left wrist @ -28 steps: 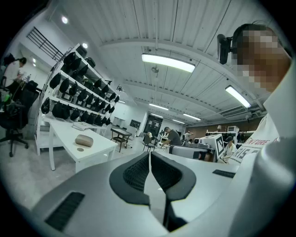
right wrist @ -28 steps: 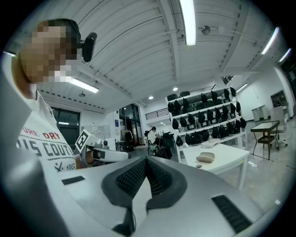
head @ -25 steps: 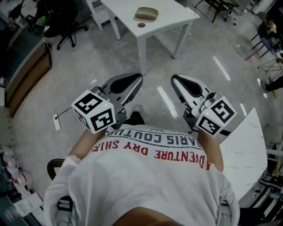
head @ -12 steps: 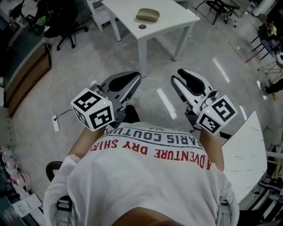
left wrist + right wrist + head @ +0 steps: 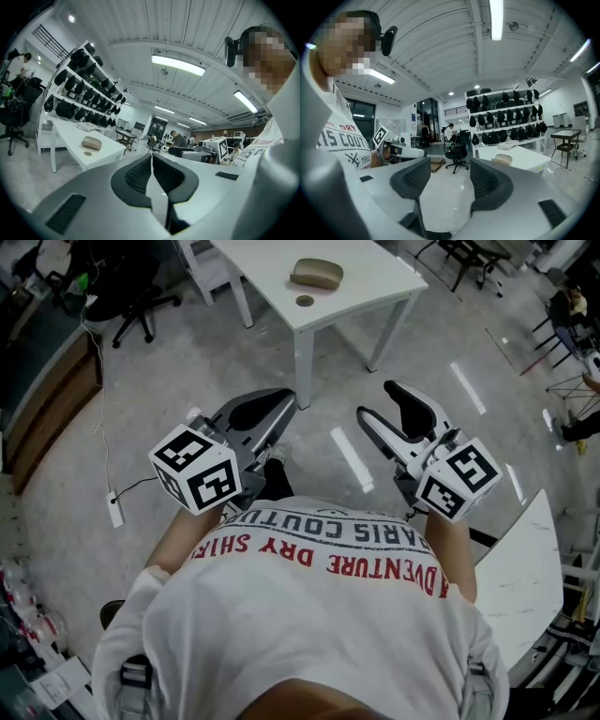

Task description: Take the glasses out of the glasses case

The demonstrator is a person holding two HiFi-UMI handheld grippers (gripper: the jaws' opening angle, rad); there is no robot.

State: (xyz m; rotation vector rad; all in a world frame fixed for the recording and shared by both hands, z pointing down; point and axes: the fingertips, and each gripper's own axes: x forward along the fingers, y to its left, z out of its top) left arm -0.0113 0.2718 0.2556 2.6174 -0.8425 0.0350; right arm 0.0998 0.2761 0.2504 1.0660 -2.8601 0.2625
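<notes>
While the person stands well back from the white table point(image 5: 361, 277), both grippers point toward it over grey floor point(image 5: 187, 371). The left gripper point(image 5: 286, 401) has its jaws pressed together with nothing caught in them. The right gripper point(image 5: 375, 401) has its jaws apart and opening, and only floor shows through the gap.

The tan glasses case point(image 5: 314, 273) lies closed on the far tabletop, well apart from both grippers, with a small round disc point(image 5: 305, 301) just beside it on the near side. The table's near corner sits on a white leg point(image 5: 302, 362), far of the left gripper's tips. A broad stretch of floor lies between that corner and the person.

On the left, a wooden counter point(image 5: 56, 409) borders the floor, and a power strip point(image 5: 115, 508) with its cable lies near it. A black office chair point(image 5: 131, 301) stands at the far left. A white slab edge point(image 5: 525, 559) closes in at the near right. Shelves of black bags point(image 5: 506, 117) stand beyond the table in the right gripper view.

The person's white shirt point(image 5: 309, 615) carries red print that reads upside down as "ADVENTURE DRY SHIR", above a dark line partly legible as "ARIS COUTU". "1962" shows in the right gripper view. Each gripper's cube bears black square markers.
</notes>
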